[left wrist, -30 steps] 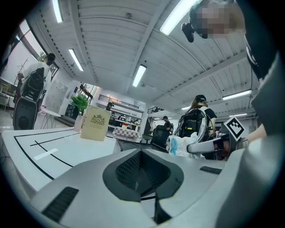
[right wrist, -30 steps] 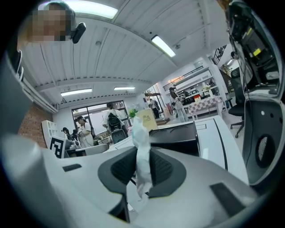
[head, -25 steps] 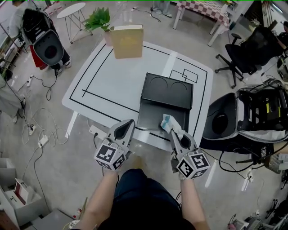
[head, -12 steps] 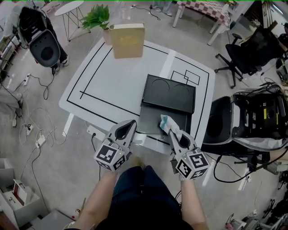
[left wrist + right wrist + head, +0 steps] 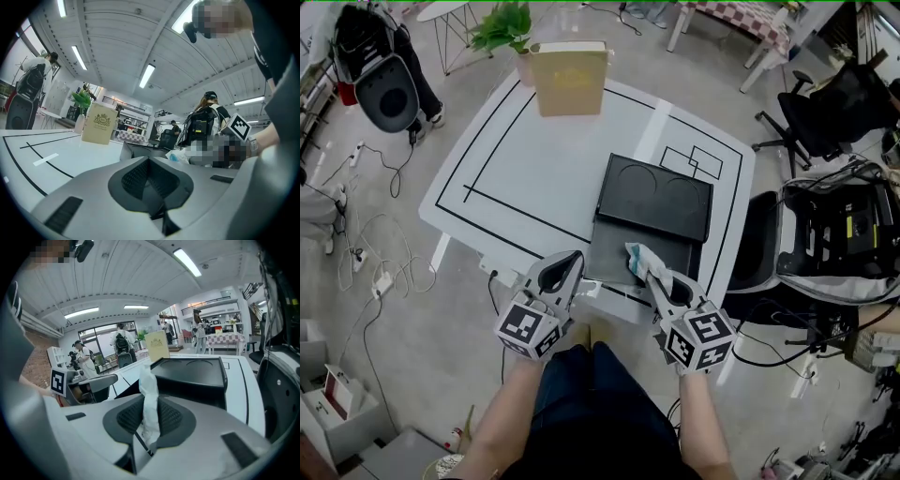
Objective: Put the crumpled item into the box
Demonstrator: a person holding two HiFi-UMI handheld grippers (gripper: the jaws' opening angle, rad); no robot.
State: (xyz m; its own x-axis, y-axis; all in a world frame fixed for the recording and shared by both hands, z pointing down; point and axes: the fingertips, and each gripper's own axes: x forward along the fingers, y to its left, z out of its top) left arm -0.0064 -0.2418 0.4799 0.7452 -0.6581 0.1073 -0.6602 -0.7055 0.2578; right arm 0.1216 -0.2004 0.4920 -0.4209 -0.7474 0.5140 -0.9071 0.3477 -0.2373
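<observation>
My right gripper (image 5: 654, 277) is shut on the crumpled white and blue item (image 5: 637, 259), which sticks up from between its pads (image 5: 148, 380). It hovers over the near right part of the open black box (image 5: 614, 246), whose lid (image 5: 656, 197) lies open behind the base. In the right gripper view the box (image 5: 192, 373) stands just ahead of the jaws. My left gripper (image 5: 565, 260) is shut and holds nothing, at the table's near edge just left of the box. From the left gripper view the item (image 5: 180, 157) and the box (image 5: 136, 151) show to the right.
The white table (image 5: 534, 178) has black lines marked on it. A tan bag (image 5: 570, 80) and a potted plant (image 5: 502, 28) stand at its far edge. An open suitcase (image 5: 839, 230) and a black office chair (image 5: 825, 103) are to the right. Cables (image 5: 356, 253) lie on the floor at left.
My right gripper has drifted slightly left with the crumpled item, still over the box's near part. The left gripper has barely moved. The head view has shifted a little.
</observation>
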